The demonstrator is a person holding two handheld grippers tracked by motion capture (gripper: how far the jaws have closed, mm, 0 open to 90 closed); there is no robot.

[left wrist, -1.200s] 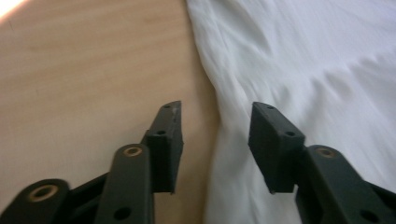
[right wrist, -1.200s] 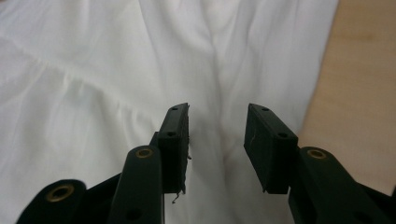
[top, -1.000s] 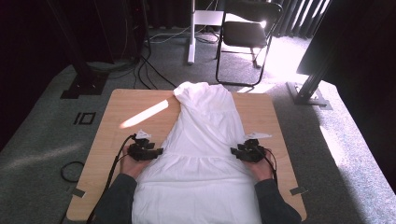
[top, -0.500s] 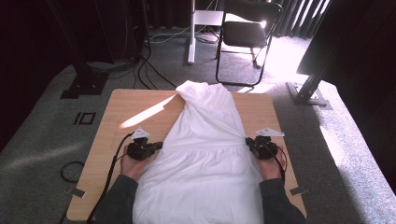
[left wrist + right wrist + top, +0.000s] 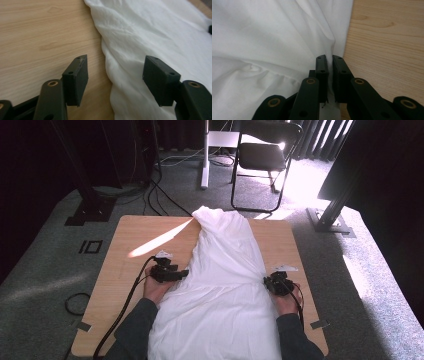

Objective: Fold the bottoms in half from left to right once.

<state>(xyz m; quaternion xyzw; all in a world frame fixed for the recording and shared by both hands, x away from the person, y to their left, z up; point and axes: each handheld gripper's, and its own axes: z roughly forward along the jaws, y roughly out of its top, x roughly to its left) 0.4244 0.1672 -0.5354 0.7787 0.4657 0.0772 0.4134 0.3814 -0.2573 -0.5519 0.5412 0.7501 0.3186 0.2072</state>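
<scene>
Pinching the white garment's [image 5: 274, 37] right edge, your right tongs [image 5: 330, 65] have closed on a thin fold, while your left tongs [image 5: 115, 75] have just been opening and stand spread, straddling the left edge without pressing it; the garment lies lengthwise down the middle of the wooden surface [image 5: 125, 265]

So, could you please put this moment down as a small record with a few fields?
surface: wooden table
item: white garment, spread lengthwise along the table, its near end hanging over the near edge
left gripper: open, jaws have just been opening, straddling the garment's left edge without pressing on it
right gripper: shut on the garment's right edge, a thin fold pinched between the jaws
background: black chair on the carpet behind the table
</scene>
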